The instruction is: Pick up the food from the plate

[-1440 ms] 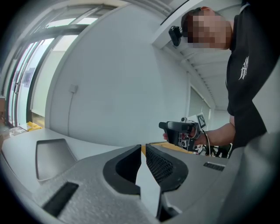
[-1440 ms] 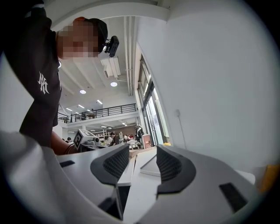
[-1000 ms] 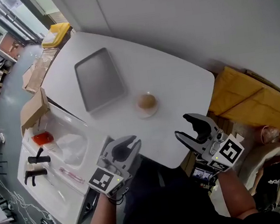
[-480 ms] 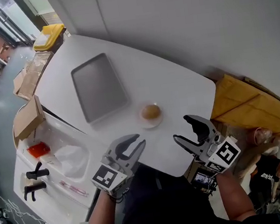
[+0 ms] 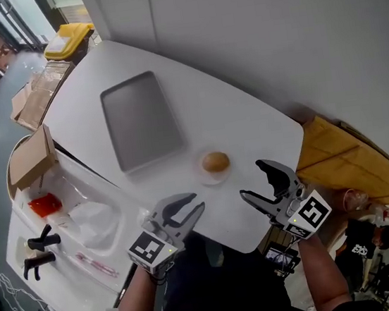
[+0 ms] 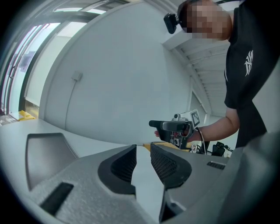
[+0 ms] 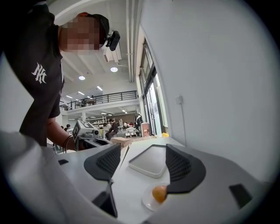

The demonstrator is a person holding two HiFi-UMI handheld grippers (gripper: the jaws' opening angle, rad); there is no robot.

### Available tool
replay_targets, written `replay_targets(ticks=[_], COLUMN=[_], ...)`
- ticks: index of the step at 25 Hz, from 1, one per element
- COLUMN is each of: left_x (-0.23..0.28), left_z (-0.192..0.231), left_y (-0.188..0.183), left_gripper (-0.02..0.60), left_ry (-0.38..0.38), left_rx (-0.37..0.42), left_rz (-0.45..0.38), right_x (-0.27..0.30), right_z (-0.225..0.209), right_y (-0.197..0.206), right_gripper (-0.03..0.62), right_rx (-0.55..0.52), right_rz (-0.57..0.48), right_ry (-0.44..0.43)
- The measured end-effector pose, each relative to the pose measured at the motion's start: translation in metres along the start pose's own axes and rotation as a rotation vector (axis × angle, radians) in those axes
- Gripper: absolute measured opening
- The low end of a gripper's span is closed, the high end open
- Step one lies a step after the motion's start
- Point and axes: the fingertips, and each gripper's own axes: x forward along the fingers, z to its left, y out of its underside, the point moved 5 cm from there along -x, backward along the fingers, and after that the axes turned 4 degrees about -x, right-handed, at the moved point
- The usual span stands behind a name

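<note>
Food [image 5: 215,161] seemingly just ahead of right gripper [image 5: 252,179], fingers [image 7: 103,162] opening, empty

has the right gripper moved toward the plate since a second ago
Yes. The right gripper now sits nearer the plate with the food than before, still short of it; its jaws are opening, nothing between them.

- In the right gripper view, the right gripper [image 7: 143,152], its jaws opening with nothing held between them, is covering one side of the food [image 7: 158,193] and plate [image 7: 148,202] with a jaw.
- In the left gripper view, the left gripper [image 6: 143,148] is hiding the tray's [image 6: 41,151] near part.
- In the head view, the person's torso [image 5: 222,286] is blocking the table's [image 5: 247,126] near edge.
</note>
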Motion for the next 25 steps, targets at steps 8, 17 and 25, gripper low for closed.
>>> replay_targets(ticks=[8, 17, 25], left_x=[0.009, 0.013, 0.012], left_z=[0.006, 0.018, 0.026], left_y=[0.023, 0.043, 0.058], left_gripper=[0.080, 0.081, 0.083], left_ry=[-0.106, -0.162, -0.164], left_rx=[-0.050, -0.063, -0.124], left_rz=[-0.003, -0.007, -0.001], right_x=[0.031, 0.064, 0.091], right_z=[-0.018, -0.026, -0.042], right_y=[0.032, 0.071, 0.095], right_gripper=[0.296, 0.310, 0.327], right_rx=[-0.001, 0.012, -0.005], right_rz=[0.033, 0.077, 0.131], right_ry=[-0.148, -0.215, -0.204])
